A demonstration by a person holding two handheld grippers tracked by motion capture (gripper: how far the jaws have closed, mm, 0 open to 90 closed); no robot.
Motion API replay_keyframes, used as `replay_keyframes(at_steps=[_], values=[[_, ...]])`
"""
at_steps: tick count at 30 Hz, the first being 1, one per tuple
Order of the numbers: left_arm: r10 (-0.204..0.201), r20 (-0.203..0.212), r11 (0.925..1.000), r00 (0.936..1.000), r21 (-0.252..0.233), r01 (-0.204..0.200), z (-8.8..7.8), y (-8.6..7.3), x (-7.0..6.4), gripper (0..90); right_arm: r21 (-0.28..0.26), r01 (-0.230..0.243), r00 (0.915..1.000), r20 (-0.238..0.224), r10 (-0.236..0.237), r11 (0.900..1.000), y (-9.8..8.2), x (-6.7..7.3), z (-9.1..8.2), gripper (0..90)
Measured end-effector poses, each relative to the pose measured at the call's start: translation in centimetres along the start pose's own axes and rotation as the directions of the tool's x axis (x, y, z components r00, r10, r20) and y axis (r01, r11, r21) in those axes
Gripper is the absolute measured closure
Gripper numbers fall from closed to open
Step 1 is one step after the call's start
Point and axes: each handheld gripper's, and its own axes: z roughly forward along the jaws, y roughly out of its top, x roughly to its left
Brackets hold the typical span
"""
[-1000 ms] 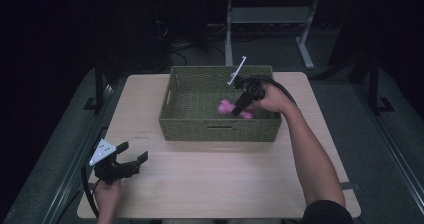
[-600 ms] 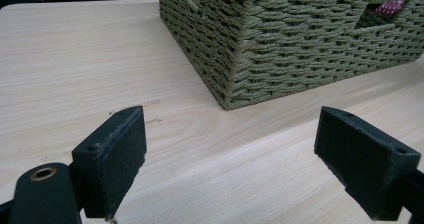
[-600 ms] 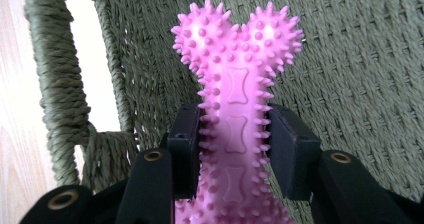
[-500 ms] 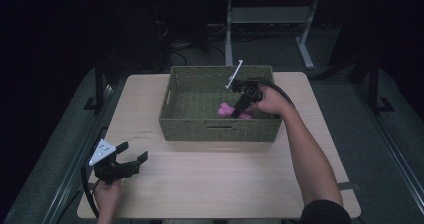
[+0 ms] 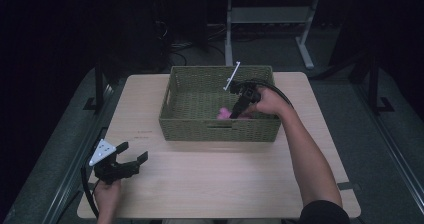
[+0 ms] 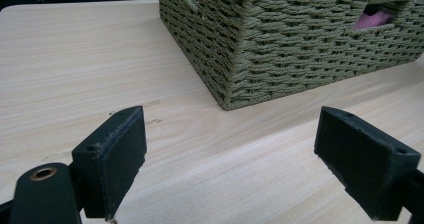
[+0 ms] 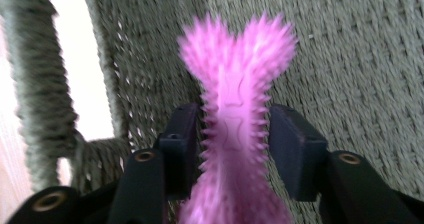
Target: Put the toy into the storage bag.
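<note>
Right gripper view: found pink spiked toy (image 7: 235, 109) upright between fingers (image 7: 181, 144) of right gripper (image 7: 235, 134), inside woven basket (image 7: 350, 59). Noted jaws just opening, grip released, with spikes at most brushing the pads. Saw basket wall behind fingers and handle slot to their left. Located left gripper (image 6: 230, 159) well apart, low over table (image 6: 75, 59), fingers spread wide and holding nothing. Observed basket corner ahead of those fingers, with pink showing through a handle slot.
</note>
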Motion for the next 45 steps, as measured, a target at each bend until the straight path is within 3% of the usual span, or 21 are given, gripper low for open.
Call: replay_keyframes(at_steps=[19, 27, 45], values=[[0.002, -0.003, 1.0, 1.0, 0.004, -0.002, 0.0, 0.0, -0.1, 12.8, -0.063, -0.014, 0.9999, 0.0, 0.014, 0.998, -0.6, 0.6, -1.6, 49.1], [0.006, 0.002, 1.0, 1.0, 0.008, -0.006, 0.2, 0.0, -0.3, 12.8, -0.107, -0.026, 0.9997, 0.001, 0.026, 0.994, -1.2, 0.7, -2.7, 43.6], [0.003, 0.004, 1.0, 1.0, 0.007, -0.003, 0.2, -0.1, -0.3, 12.8, -0.165, -0.037, 0.9991, 0.016, 0.04, 0.986, -2.6, 1.5, -4.7, 39.8]])
